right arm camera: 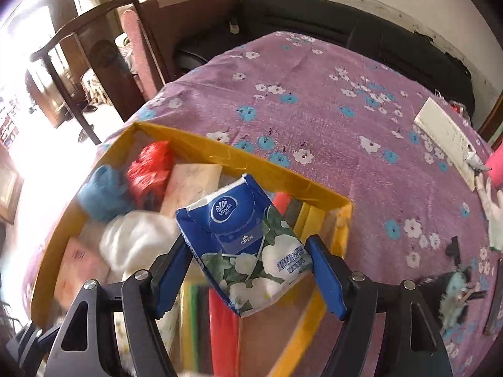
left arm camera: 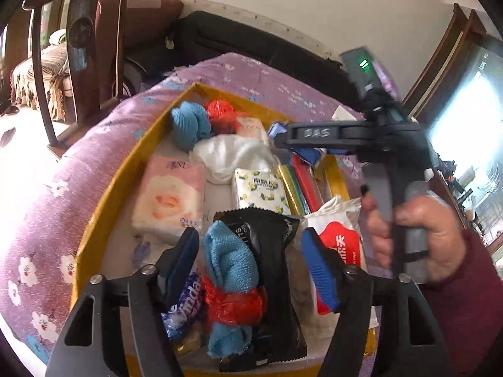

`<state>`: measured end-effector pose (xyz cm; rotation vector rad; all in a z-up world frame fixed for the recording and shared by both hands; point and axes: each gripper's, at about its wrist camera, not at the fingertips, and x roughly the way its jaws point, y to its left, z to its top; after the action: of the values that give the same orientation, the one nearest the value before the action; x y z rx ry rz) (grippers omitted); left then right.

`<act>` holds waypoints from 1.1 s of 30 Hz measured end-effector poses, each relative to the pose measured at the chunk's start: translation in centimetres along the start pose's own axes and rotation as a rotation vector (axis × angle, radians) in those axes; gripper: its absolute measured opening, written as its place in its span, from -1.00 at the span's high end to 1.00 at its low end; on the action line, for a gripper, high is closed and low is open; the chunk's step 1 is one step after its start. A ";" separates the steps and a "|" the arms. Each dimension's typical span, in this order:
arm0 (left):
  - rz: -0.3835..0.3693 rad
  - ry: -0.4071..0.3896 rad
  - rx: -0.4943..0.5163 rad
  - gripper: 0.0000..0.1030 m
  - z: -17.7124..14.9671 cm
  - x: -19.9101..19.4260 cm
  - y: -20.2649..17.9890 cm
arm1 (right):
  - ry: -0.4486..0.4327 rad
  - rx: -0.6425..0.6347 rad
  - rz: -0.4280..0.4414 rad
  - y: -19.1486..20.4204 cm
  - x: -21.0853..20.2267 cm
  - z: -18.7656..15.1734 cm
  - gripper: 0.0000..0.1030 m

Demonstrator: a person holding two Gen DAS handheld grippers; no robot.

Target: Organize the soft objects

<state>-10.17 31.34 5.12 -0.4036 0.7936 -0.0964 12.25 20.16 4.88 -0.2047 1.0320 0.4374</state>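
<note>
While the right gripper [right arm camera: 248, 273] clamps a tissue pack [right arm camera: 248, 245] by its sides, the pack hangs tilted above the near right part of a yellow box [right arm camera: 239, 158]. It is a soft plastic wrapper, blue on top with white flowers on green lower down, slightly crumpled, and both blue ribbed pads [right arm camera: 327, 279] press into it. Beneath it in the box lie flat red, yellow and green sheets [right arm camera: 220, 330], blurred here.

From the left wrist camera, the left gripper [left arm camera: 251, 267] hovers with its jaws parted and gripping nothing. Between its fingers, lower down in the box, lie a light blue fuzzy cloth [left arm camera: 229, 264], a crinkly red plastic bag [left arm camera: 232, 304] and a glossy black wrapper [left arm camera: 273, 270]. No pad touches them. Just right of the right-hand finger sits a white pack with a red label [left arm camera: 339, 238]; by the left-hand finger, a blue and white packet [left arm camera: 185, 301].

Farther in are a pink rose-printed tissue pack [left arm camera: 169, 201], a small lemon-printed pack [left arm camera: 261, 191], a rumpled white cloth [left arm camera: 232, 154], another blue cloth [left arm camera: 191, 122] and another red bag [left arm camera: 220, 110]. A hand [left arm camera: 418, 235] in a dark red sleeve holds the right gripper's handle over the box's right side, hiding part of it.

The box rests on a purple flowered cover [right arm camera: 314, 100], soft and napped. Beyond stand a dark wooden chair [left arm camera: 78, 47] and a black sofa [right arm camera: 345, 25] against the wall.
</note>
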 end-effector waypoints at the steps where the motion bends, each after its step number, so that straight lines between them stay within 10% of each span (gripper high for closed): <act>1: -0.003 -0.008 0.003 -0.37 0.1 -0.3 0.0 | -0.004 0.008 0.004 -0.1 0.1 0.0 -0.54; 17: 0.215 -0.158 0.145 -0.75 -1.4 -3.7 -5.4 | -0.279 0.062 -0.025 -4.7 -12.4 -9.6 -0.84; 33: 0.331 -0.233 0.257 -0.89 -4.7 -6.3 -13.2 | -0.323 0.000 -0.090 -5.9 -16.7 -22.2 -0.85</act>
<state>-17.04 19.21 11.46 -0.0357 0.5986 0.1549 -9.77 2.49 7.89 -0.1731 0.7033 0.3748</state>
